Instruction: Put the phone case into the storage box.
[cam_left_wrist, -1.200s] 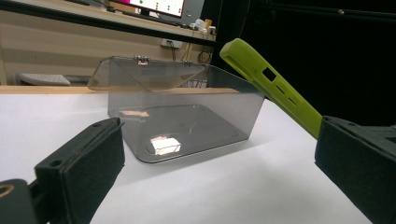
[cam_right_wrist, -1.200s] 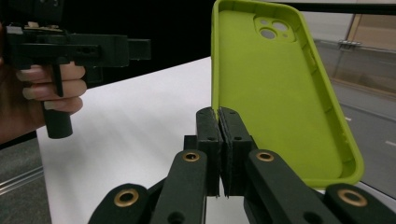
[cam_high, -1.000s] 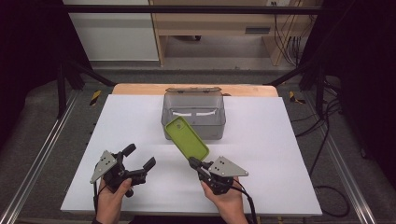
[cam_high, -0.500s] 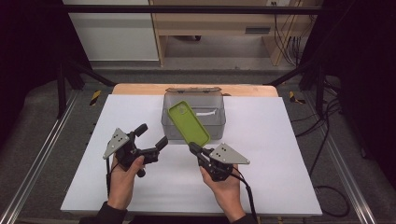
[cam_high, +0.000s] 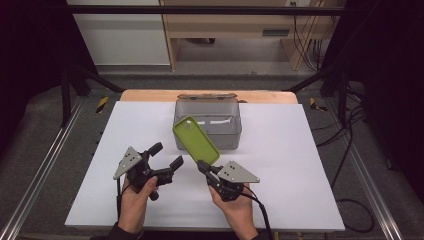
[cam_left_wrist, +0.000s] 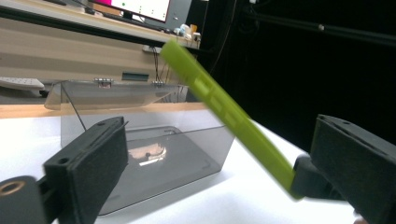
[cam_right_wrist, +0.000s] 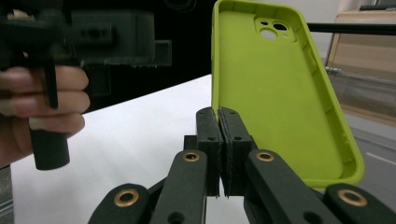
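Item held: lime-green phone case (cam_high: 196, 140), soft-looking shell with a camera cut-out near its far end, hollow side facing the right gripper view.
Case position: raised off the table, tilted, its far end leaning toward the grey box; its lower edge is at the right gripper.
Right gripper (cam_high: 204, 166): jaws pressed together on the lower edge rim of the phone case; in the right gripper view the two black pads meet with the case wall pinched between them.
Left gripper (cam_high: 166, 156): jaws spread wide apart, nothing between them; held above the table just left of the case, pointing toward it and not touching it.
Left gripper view: the case crosses the frame as a thin green bar (cam_left_wrist: 224, 109), with the box behind it.
Box: translucent grey plastic box (cam_high: 208, 124), lid hinged open at the back; stands on the table beyond the case, inside bare apart from a reflection.
Table: white surface (cam_high: 310, 165), wooden strip along its far edge.
Hands: one on each gripper handle, entering from the near edge.
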